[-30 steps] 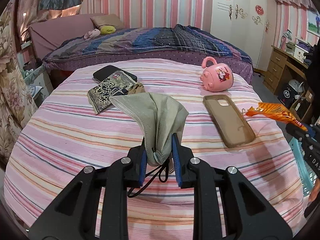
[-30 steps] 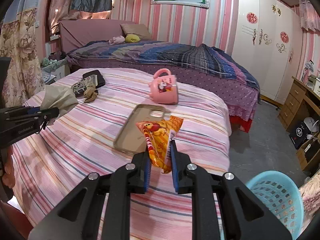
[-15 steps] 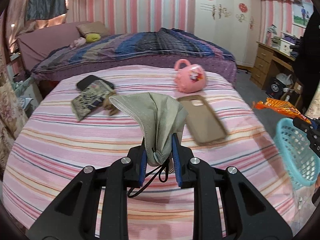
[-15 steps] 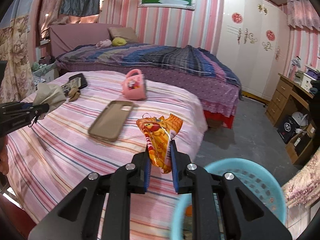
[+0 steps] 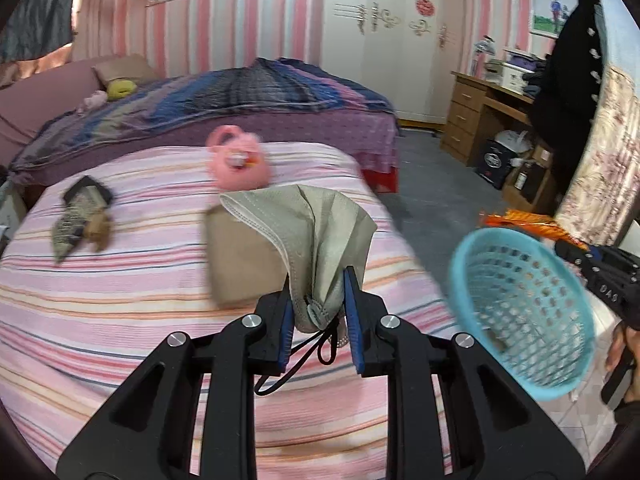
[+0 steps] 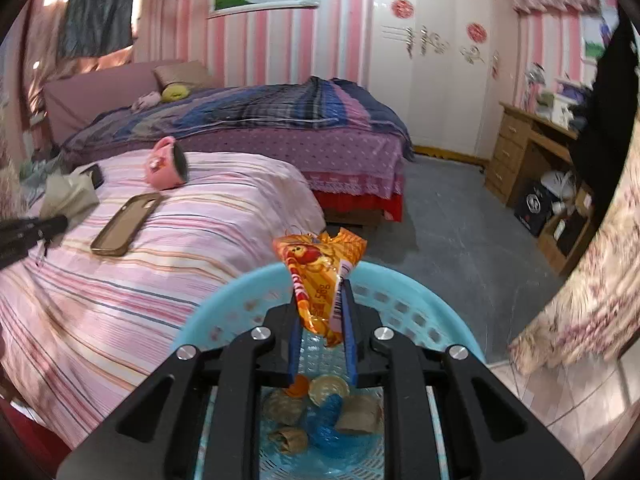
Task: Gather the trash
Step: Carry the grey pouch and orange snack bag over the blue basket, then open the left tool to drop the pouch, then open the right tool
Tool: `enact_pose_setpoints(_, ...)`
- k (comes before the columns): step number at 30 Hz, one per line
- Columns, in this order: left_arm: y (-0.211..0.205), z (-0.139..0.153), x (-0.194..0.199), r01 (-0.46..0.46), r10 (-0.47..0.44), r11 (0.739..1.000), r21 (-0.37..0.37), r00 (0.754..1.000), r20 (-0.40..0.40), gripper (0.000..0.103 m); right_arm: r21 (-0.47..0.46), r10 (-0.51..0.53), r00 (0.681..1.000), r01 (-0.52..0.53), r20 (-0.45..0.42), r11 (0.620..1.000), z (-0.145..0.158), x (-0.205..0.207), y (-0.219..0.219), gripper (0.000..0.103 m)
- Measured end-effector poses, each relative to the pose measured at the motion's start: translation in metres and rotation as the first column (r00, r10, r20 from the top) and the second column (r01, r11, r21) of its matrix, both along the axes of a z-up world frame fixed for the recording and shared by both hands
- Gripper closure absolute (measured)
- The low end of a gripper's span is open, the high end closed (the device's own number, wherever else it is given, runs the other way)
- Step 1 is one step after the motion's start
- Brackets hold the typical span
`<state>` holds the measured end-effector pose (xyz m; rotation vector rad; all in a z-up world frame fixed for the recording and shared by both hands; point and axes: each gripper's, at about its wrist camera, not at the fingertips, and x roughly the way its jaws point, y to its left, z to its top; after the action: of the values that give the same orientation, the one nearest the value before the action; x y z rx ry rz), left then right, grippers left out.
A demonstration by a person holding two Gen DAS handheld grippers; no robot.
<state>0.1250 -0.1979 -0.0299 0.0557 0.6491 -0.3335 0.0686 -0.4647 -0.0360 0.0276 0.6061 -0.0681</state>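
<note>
Right now, the big striped bed (image 6: 168, 240) is on the left and the blue basket (image 6: 404, 292) sits on the floor just beside it, low and to the right. The right gripper (image 6: 321, 320) is right above the basket, so it is the nearer one by far. From the left gripper (image 5: 316, 312) the basket (image 5: 520, 312) lies off to the right and a bit lower, tipped so its open mouth shows. In the bottom of the basket there are already some crumpled brown bits and a blue thing. On the bed a brown phone case (image 6: 126, 224), a pink mug (image 6: 166, 164) on its side and a dark wallet (image 5: 78, 216) lie well apart from the basket. The right gripper is pinching an orange snack wrapper (image 6: 320, 276) tight between its two fingers. The wrapper stands up tall, with its long side pointing up and away, and its bottom end hangs over the open basket. I think letting go here would drop it straight in. The left gripper is pinching a gray face mask (image 5: 316, 236), squeezed at the bottom where the black ear loops dangle down. The mask stands up and flops over at the top. It is above the bed, not over the basket, so I think that hand needs to go right before it lets go.
</note>
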Motion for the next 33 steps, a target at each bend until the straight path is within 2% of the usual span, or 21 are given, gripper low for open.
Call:
enact_pose_setpoints(11,-0.128,-0.015,-0.015,0.172,-0.172,0.985,0.009,0.985,-0.021,0.082,0.005,-0.022,0.999,0.022,-0.027,1.000,-0.014,-0.011,-0.042,0.085)
enact_pose_setpoints(15,-0.152,-0.015,-0.018,0.207,-0.207,0.978,0.015,0.978,-0.018,0.081,0.016,-0.047,0.998,0.048,-0.028,0.999,-0.018,-0.013,-0.049,0.086)
enact_pose_setpoints(17,-0.159,-0.017,-0.017,0.213,-0.212,0.977,0.021,0.977,-0.022,0.077,0.024,-0.053,0.998,0.054,-0.028,0.998,-0.020,-0.015,-0.053,0.086)
enact_pose_setpoints(18,-0.161,-0.019,-0.015,0.212,-0.212,0.977,0.024,0.977,-0.027,0.074,0.024,-0.054,0.998,0.055,-0.028,0.998,-0.020,-0.016,-0.055,0.086)
enact_pose_setpoints(20,-0.162,-0.021,-0.013,0.215,-0.213,0.976,0.040,0.976,-0.032,0.051,0.025,-0.056,0.998,0.056,-0.025,0.998,-0.020,-0.018,-0.057,0.086)
enact_pose_setpoints(23,-0.157,-0.020,-0.011,0.175,-0.175,0.982,0.069,0.985,-0.006,0.025,0.028,-0.054,0.998,0.055,-0.024,0.998,-0.022,-0.019,-0.060,0.085)
enact_pose_setpoints(28,-0.122,-0.019,0.000,0.081,-0.083,0.993,0.080,0.996,0.013,0.013,0.023,-0.033,0.999,0.034,-0.030,0.999,-0.023,-0.017,-0.055,0.085)
enact_pose_setpoints(32,-0.087,-0.018,0.007,0.017,-0.018,0.997,0.072,1.000,0.012,0.012,0.015,-0.016,0.998,0.017,-0.057,1.000,-0.025,-0.013,-0.049,0.084)
enact_pose_setpoints(33,-0.077,-0.018,0.009,-0.001,0.000,0.997,0.073,1.000,0.012,0.012,0.005,-0.022,0.997,0.023,-0.068,1.000,-0.026,-0.010,-0.047,0.081)
